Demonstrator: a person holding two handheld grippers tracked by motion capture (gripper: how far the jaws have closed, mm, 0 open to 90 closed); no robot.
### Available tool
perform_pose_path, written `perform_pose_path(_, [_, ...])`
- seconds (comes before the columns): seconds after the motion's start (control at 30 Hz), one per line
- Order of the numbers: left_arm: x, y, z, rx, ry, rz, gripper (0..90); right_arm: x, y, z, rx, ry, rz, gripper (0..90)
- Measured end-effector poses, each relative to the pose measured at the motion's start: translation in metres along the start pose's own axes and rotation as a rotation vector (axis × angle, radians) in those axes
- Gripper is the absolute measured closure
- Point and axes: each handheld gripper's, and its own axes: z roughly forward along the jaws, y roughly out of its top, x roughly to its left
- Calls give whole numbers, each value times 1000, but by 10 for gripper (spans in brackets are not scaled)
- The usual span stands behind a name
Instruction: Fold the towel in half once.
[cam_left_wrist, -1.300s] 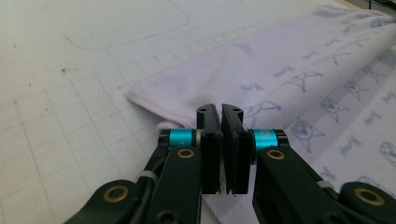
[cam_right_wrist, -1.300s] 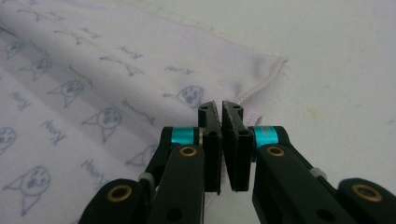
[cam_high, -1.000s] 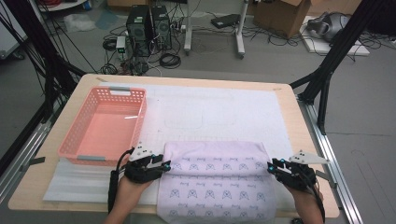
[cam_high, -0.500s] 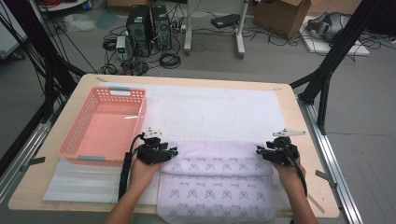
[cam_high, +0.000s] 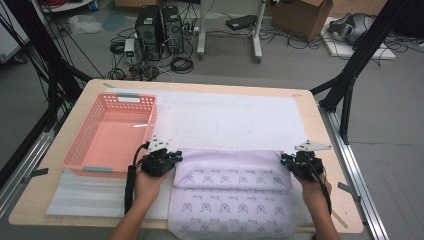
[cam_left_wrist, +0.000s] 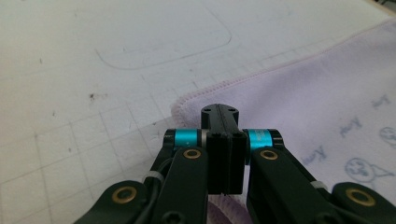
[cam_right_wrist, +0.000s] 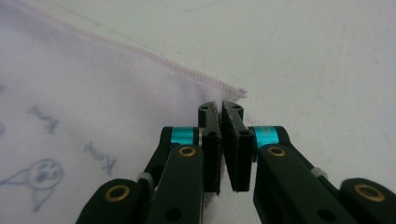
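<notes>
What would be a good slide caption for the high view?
Two hand-held grippers, left gripper and right gripper, pinch the far corners of a folded lilac towel beside a pink basket.

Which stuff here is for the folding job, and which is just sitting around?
For the job:
- towel, lilac, partly folded
- left gripper, shut on the towel's corner
- right gripper, shut on the other corner
- white mat under the towel

Just lying about:
- pink basket
- computer towers on the floor
- cardboard box
</notes>
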Motion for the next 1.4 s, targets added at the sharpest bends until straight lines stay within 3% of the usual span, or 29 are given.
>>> perform_pose_path(0.17, [-5, -2, -17, -28, -36, 10, 898, 4, -8, -24, -44, 25, -4, 858])
perform_pose_path(0.4, [-10, -16, -44, -63, -99, -7, 898, 13, -24, -53, -90, 79, -18, 857])
perform_pose_path(0.63, [-21, -32, -56, -37, -136, 12, 897, 27, -45, -65, -67, 120, -34, 858])
perform_pose_path(0.8, [-25, -46, -61, -6, -132, 35, 897, 34, -57, -71, -32, 140, -61, 858])
perform_pose_path(1.0, [-21, -60, -68, 36, -150, 8, 896, 33, -67, -76, 1, 156, -67, 850])
perform_pose_path(1.03, [-21, -59, -70, 27, -141, 5, 879, 33, -69, -77, 9, 167, -63, 822])
perform_pose_path(1.07, [-21, -57, -71, 18, -123, 15, 793, 33, -69, -78, 8, 169, -62, 747])
perform_pose_path(1.13, [-22, -51, -72, -16, -111, 27, 670, 30, -67, -84, -43, 167, -49, 630])
perform_pose_path(1.27, [-21, -38, -63, -49, -94, 35, 573, 20, -52, -96, -166, 140, -5, 641])
perform_pose_path(1.33, [-21, -33, -55, -43, -67, 59, 546, 19, -45, -89, -156, 125, -10, 653])
perform_pose_path(1.4, [-19, -30, -46, -30, -67, 42, 547, 20, -41, -75, -118, 127, -24, 667])
